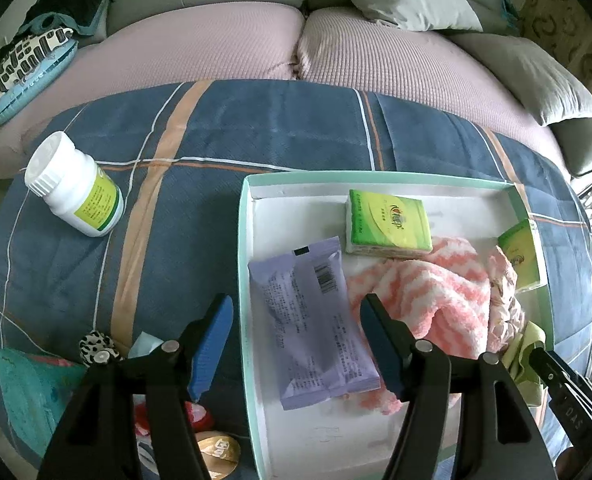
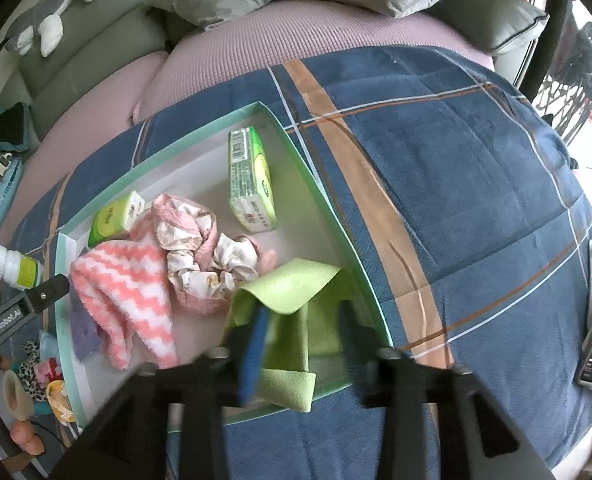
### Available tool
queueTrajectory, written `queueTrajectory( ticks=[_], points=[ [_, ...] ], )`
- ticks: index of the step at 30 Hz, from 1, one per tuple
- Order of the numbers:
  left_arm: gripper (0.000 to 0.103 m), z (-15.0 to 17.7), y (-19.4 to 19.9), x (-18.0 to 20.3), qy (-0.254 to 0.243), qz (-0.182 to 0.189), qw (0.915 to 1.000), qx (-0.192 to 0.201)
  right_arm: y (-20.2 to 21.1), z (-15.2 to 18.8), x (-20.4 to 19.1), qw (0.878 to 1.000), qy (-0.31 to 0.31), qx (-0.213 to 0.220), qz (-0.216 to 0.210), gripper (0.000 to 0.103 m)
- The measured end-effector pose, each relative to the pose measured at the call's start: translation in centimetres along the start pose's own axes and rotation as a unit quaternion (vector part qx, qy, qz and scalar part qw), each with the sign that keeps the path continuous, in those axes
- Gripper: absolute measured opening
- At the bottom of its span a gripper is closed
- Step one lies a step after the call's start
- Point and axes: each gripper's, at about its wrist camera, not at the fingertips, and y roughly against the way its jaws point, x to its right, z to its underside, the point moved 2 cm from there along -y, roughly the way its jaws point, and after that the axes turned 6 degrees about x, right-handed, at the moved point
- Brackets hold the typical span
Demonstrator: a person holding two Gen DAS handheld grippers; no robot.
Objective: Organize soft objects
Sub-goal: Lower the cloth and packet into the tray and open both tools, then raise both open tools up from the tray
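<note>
One fluffy striped towel (image 1: 427, 300), crumpled

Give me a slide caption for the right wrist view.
Right gripper open over a green cloth in the tray, beside a striped towel and tissue packs.

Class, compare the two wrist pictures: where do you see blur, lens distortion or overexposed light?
Left wrist view: sharp throughout, print on the purple packet legible; fisheye bends the tray rim and sofa; the right edge is washed out by daylight. Right wrist view: the right gripper and the green cloth beside it are smeared by motion blur, the background stays crisp; bright glare at the right edge.
</note>
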Motion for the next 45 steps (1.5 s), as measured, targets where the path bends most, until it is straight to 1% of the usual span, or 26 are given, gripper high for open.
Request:
queueTrajectory(
  ticks=[1,2,3,5,7,9,13,15,16,19,23,25,26,29,33,36,40,45],
  points=[
    [0.071,0.0,0.0,0.0,0.000,0.000,1.0000,0.001,0.1,0.0,0.0,1.000,0.001,0.002,0.001,0.050],
    [0.086,-0.1,0.0,0.0,-0.001,-0.001,1.0000,0.001,0.2,-0.1,0.0,1.000,0.003,0.004,0.003,0.053],
    [0.091,-0.1,0.1,-0.1,-0.001,-0.001,1.0000,0.005,0.3,-0.1,-0.1,1.000,0.005,0.007,0.005,0.059],
    [0.092,-0.2,0.3,-0.1,0.000,-0.001,0.9999,0.012,0.3,-0.2,-0.2,1.000,0.009,0.011,0.007,0.065],
    [0.092,-0.2,0.6,-0.2,0.003,0.002,0.9998,0.018,0.4,-0.3,-0.3,1.000,0.012,0.015,0.009,0.066],
    [0.092,-0.3,0.8,-0.4,0.007,0.003,0.9997,0.024,0.5,-0.4,-0.3,1.000,0.014,0.020,0.011,0.076],
    [0.092,-0.5,1.1,-0.5,0.011,0.001,0.9993,0.036,0.7,-0.5,-0.3,0.999,0.016,0.034,0.015,0.084],
    [0.092,-0.7,1.3,-0.6,0.014,0.003,0.9989,0.046,0.9,-0.6,-0.2,0.999,0.014,0.039,0.018,0.091],
    [0.092,-0.7,1.4,-0.7,0.014,0.003,0.9987,0.048,0.9,-0.7,-0.2,0.999,0.015,0.042,0.019,0.093],
    [0.093,-0.8,1.7,-0.8,0.016,0.002,0.9980,0.061,1.3,-0.8,-0.4,0.998,0.019,0.052,0.024,0.103],
    [0.094,-0.9,1.9,-0.8,0.013,-0.007,0.9975,0.069,1.8,-1.1,-0.4,0.998,0.016,0.064,0.018,0.103],
    [0.099,-1.0,1.9,-0.8,0.010,-0.009,0.9974,0.070,1.9,-1.1,-0.3,0.997,0.014,0.068,0.020,0.103],
    [0.099,-1.0,1.9,-0.8,0.011,-0.007,0.9974,0.071,1.9,-1.2,-0.2,0.997,0.013,0.068,0.021,0.103],
    [0.099,-1.0,2.0,-0.8,0.015,-0.001,0.9973,0.073,1.9,-1.2,0.0,0.997,0.009,0.068,0.022,0.103],
    [0.099,-1.0,2.1,-0.8,0.009,-0.008,0.9971,0.076,1.6,-1.1,0.1,0.998,0.012,0.059,0.028,0.103],
    [0.099,-1.0,2.0,-0.7,0.007,-0.006,0.9975,0.070,1.6,-1.1,0.2,0.998,0.011,0.058,0.031,0.103],
    [0.099,-1.0,2.1,-0.5,-0.005,-0.006,0.9981,0.062,2.0,-1.2,0.0,0.997,0.017,0.065,0.041,0.103],
    [0.099,-1.1,2.7,-0.4,-0.009,-0.011,0.9974,0.071,2.8,-1.5,-0.3,0.995,0.024,0.084,0.037,0.103]
  ],
)
